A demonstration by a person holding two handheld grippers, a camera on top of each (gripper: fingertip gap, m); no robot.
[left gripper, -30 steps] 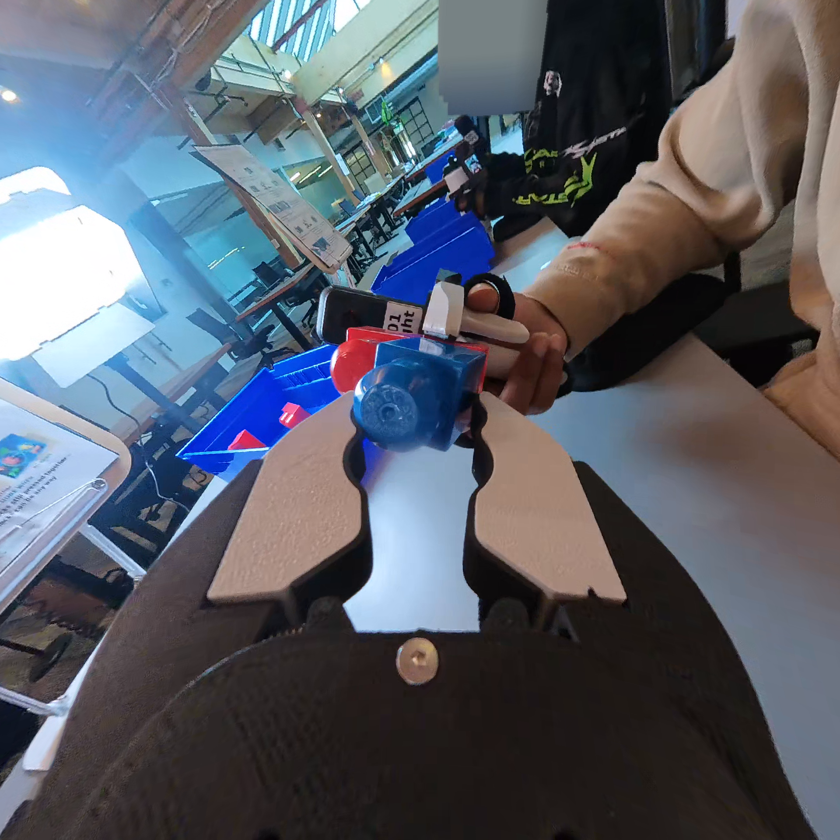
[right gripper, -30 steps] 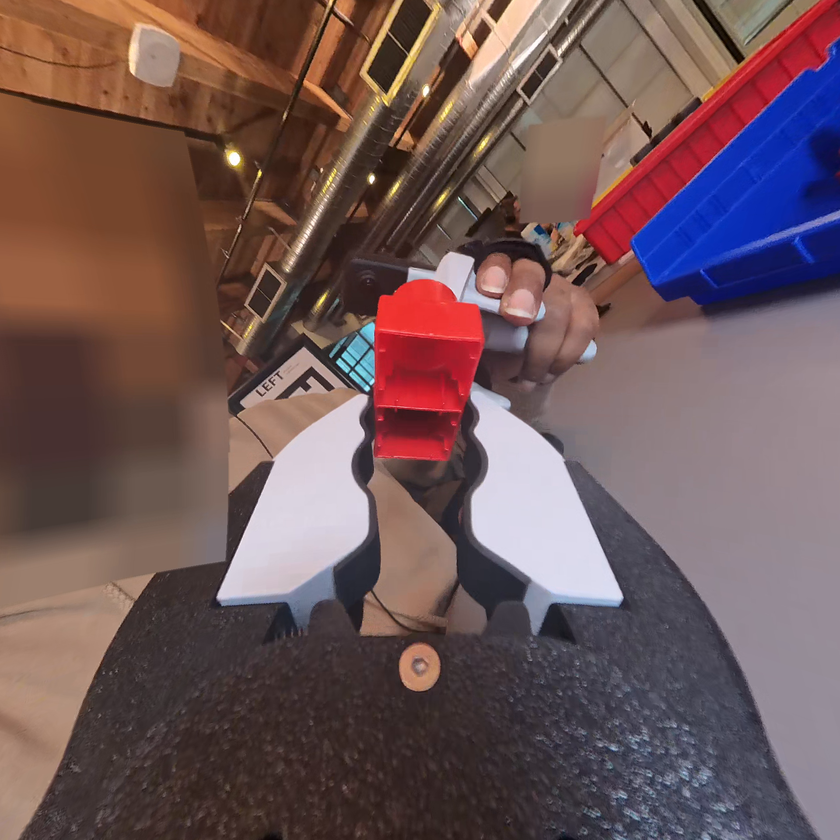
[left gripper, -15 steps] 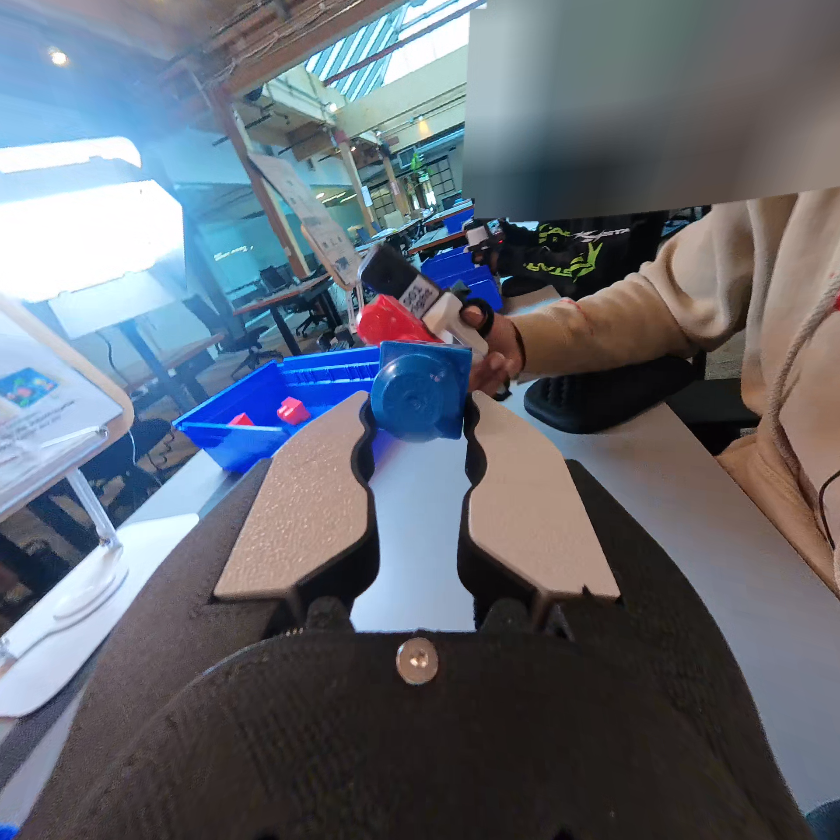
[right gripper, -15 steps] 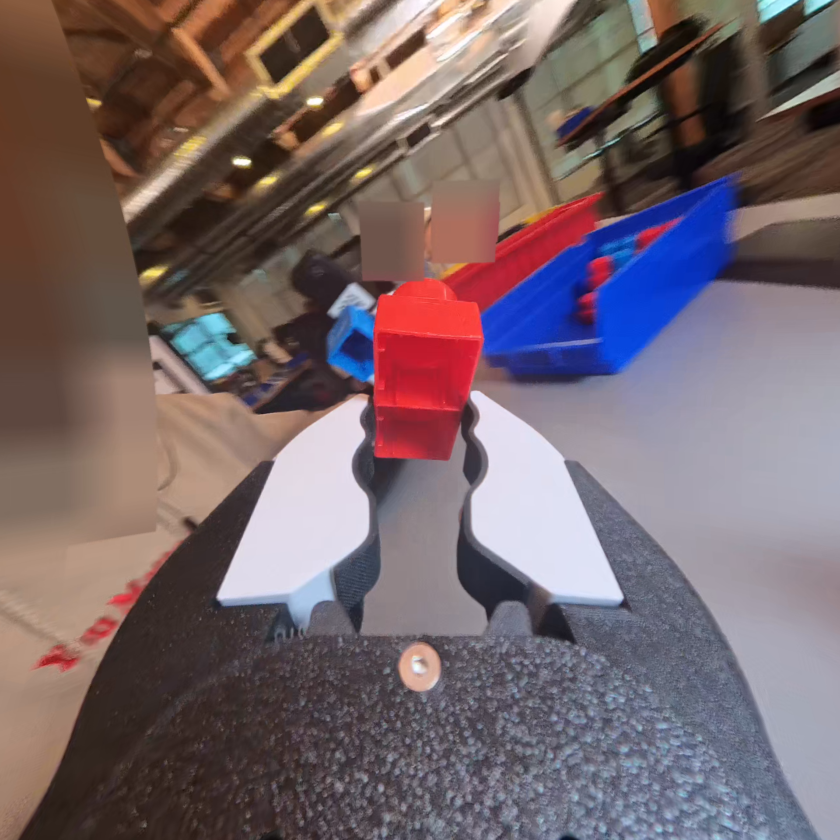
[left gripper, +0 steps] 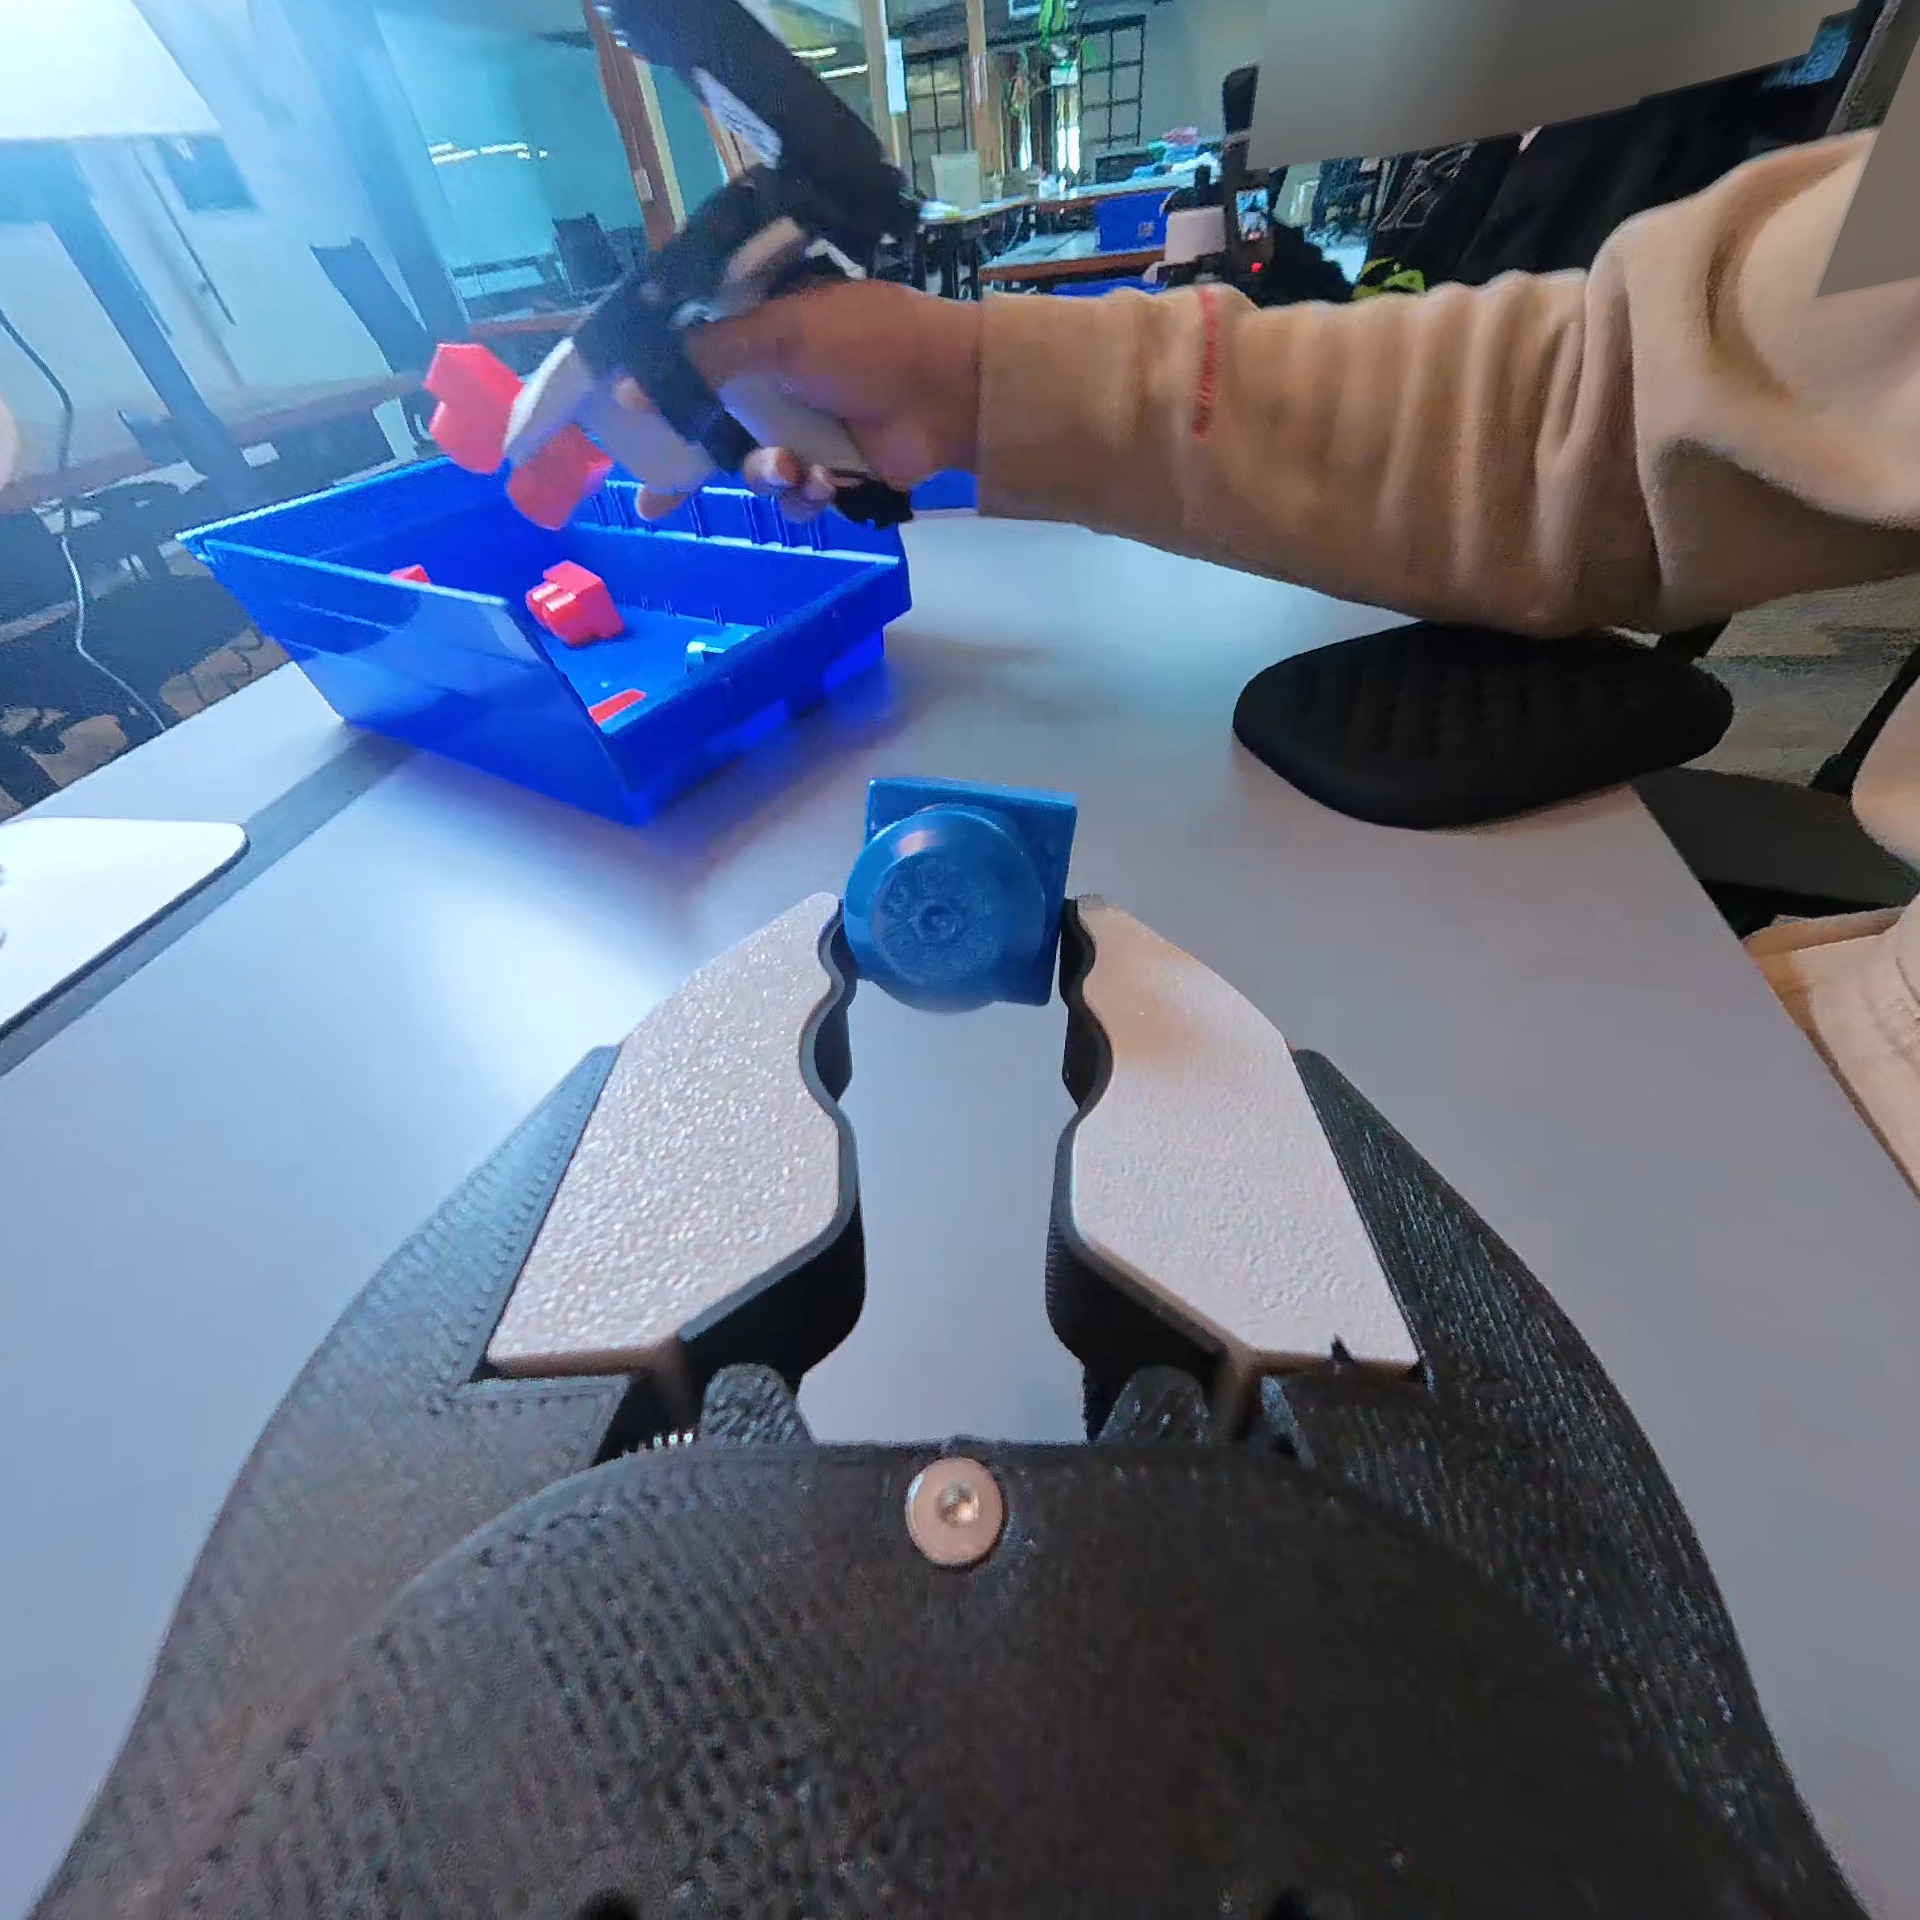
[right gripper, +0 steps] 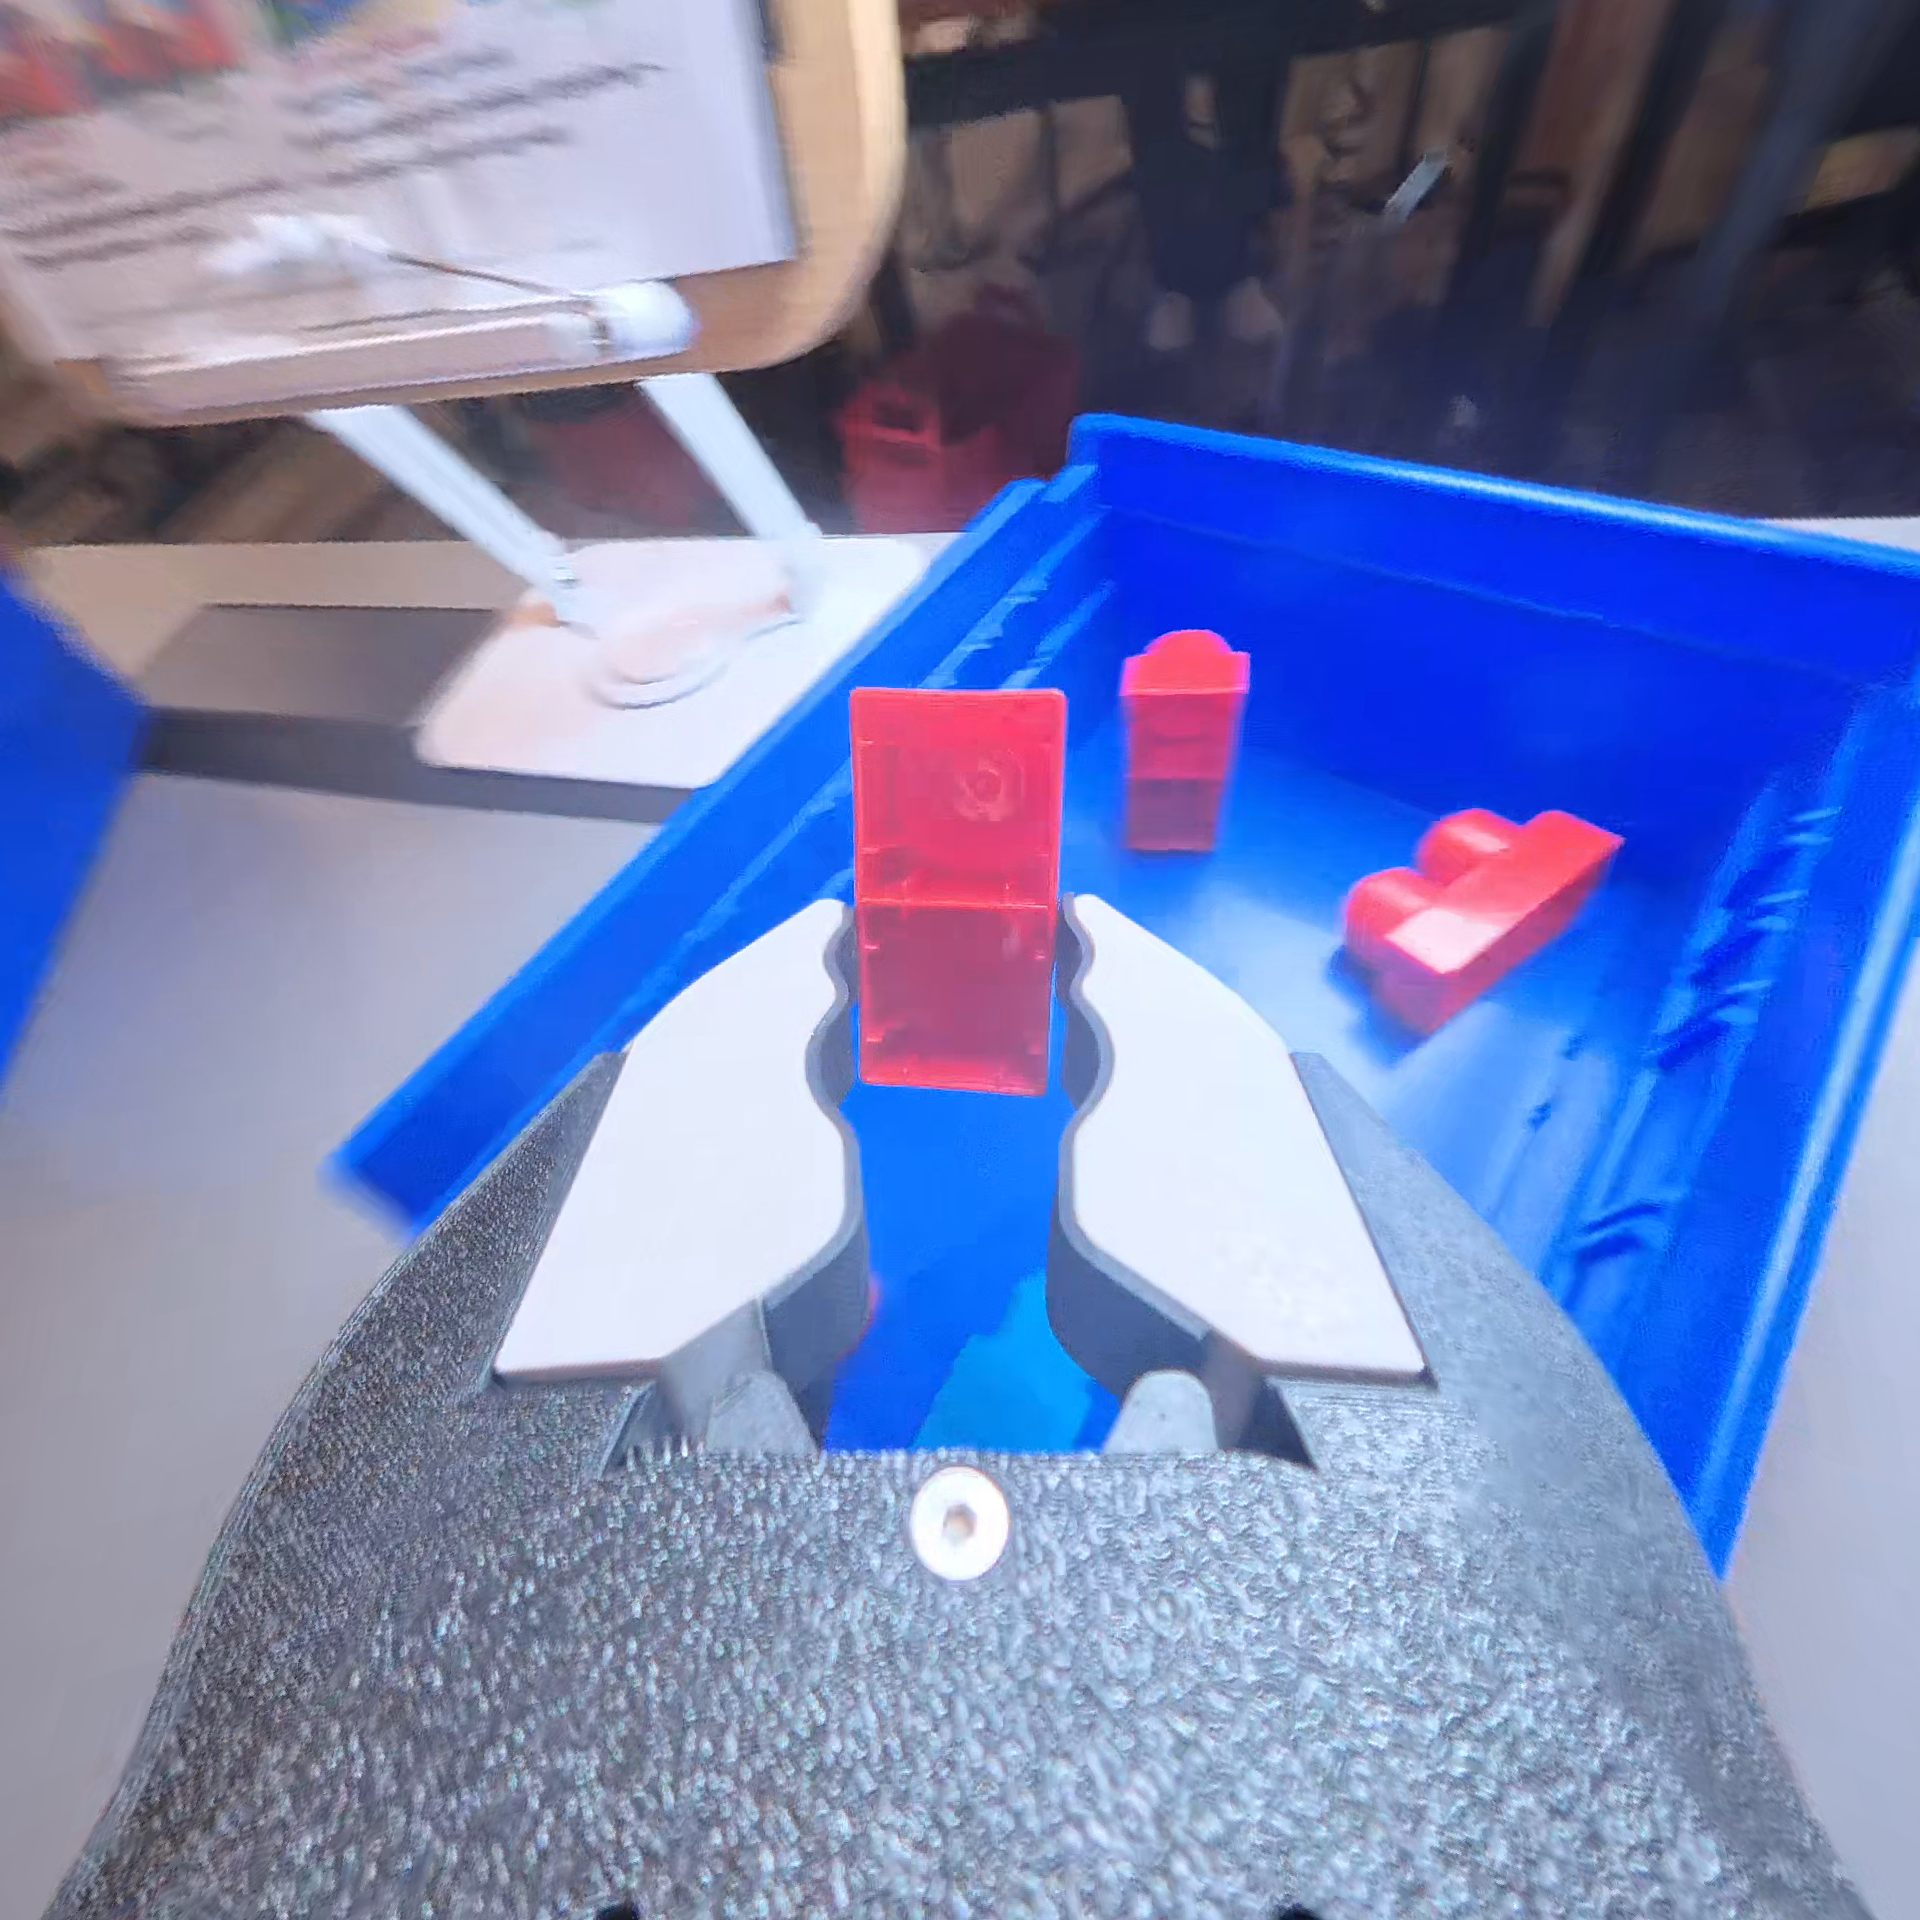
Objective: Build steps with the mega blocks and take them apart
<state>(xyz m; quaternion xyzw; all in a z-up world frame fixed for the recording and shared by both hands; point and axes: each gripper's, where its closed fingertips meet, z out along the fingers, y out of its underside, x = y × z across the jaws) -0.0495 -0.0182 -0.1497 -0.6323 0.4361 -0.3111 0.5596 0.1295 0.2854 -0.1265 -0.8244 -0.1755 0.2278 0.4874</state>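
My left gripper (left gripper: 954, 920) is shut on a blue block (left gripper: 961, 899), its round stud facing the camera, held low over the grey table (left gripper: 1247, 987). My right gripper (right gripper: 956, 925) is shut on a red two-stud block (right gripper: 956, 883) and holds it above the blue bin (right gripper: 1766, 1039). In the left wrist view the right gripper (left gripper: 551, 416) with the red block (left gripper: 488, 426) hangs over the bin (left gripper: 436, 665). Two red blocks lie in the bin, one standing (right gripper: 1179, 743), one on its side (right gripper: 1475, 914). A light blue block (right gripper: 1008, 1382) lies partly hidden behind my fingers.
A black wrist pad (left gripper: 1475, 717) lies on the table to the right, under the person's beige sleeve (left gripper: 1403, 447). A white stand base (right gripper: 665, 665) with a tilted board (right gripper: 436, 177) stands past the bin. A dark seam (left gripper: 239, 831) crosses the table at the left. Across from one pair of fingers to the other is roughly 35 centimetres.
The two blocks have come apart. My right gripper has swung away with the red block to above the blue bin. My left gripper has lowered toward the table with the blue block.
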